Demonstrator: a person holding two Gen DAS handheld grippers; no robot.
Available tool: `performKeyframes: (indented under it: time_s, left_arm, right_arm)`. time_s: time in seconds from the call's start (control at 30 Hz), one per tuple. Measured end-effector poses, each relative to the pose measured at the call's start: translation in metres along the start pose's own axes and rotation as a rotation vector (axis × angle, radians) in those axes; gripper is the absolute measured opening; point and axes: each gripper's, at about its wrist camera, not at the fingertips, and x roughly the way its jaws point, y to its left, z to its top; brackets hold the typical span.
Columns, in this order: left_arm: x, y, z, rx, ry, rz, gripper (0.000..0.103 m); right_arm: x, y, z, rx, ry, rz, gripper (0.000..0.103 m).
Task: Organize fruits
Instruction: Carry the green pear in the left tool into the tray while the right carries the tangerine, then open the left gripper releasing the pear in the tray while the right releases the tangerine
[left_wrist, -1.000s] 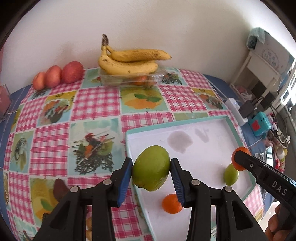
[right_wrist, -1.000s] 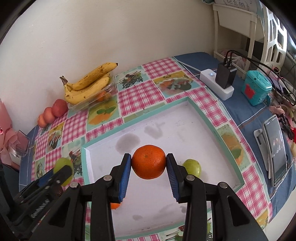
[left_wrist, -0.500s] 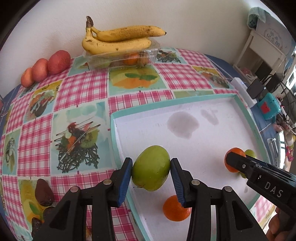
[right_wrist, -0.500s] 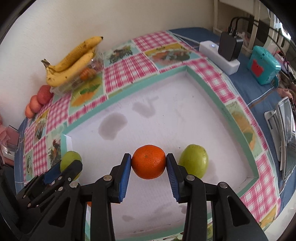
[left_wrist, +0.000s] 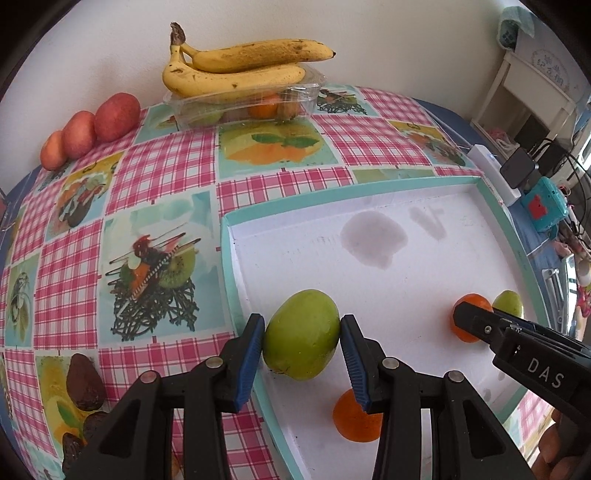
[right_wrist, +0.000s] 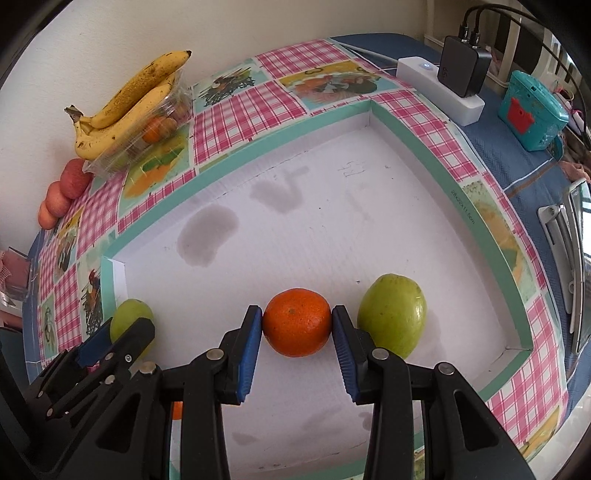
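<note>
Fruits are going into the white tray (right_wrist: 406, 206) with the teal rim, two at a time. Our left gripper (left_wrist: 302, 345) is clamped on a green fruit (left_wrist: 301, 334), pads pressing its sides just inside the tray's left wall. Our right gripper (right_wrist: 297, 330) is clamped on an orange (right_wrist: 297, 322), low over the tray floor.

Already in the tray: a second green fruit (right_wrist: 392, 315) at 3 o'clock of the held orange, just beside it, and a second orange (left_wrist: 356, 419) at 5 o'clock of the held green fruit, partly hidden by the left gripper's finger. We can't tell whether either held fruit touches the floor yet.

Both grippers point steeply down, which suits setting round fruit down gently rather than dropping it. Judgement: the sides seem to mix kinds, one orange and one green each, so we may be pairing.

Bananas (left_wrist: 236, 68) sit on a clear plastic box (left_wrist: 251, 105) at 12 o'clock on the worktop (left_wrist: 166, 177); red fruits (left_wrist: 92, 125) line the wall at 10 o'clock, untouched.
</note>
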Motion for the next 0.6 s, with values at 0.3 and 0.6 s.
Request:
performKeyframes:
  time_s: [0.3, 0.6]
  left_arm:
    - [0.0007, -0.0008, 0.0005, 0.008, 0.004, 0.006, 0.045]
    - [0.0002, -0.0017, 0.0006, 0.014, 0.015, 0.006, 0.047]
  right_arm:
    - [0.0006, -0.0012, 0.0002, 0.006, 0.000, 0.005, 0.040]
    - [0.0010, 0.0016, 0.0005, -0.001, 0.002, -0.002, 0.041]
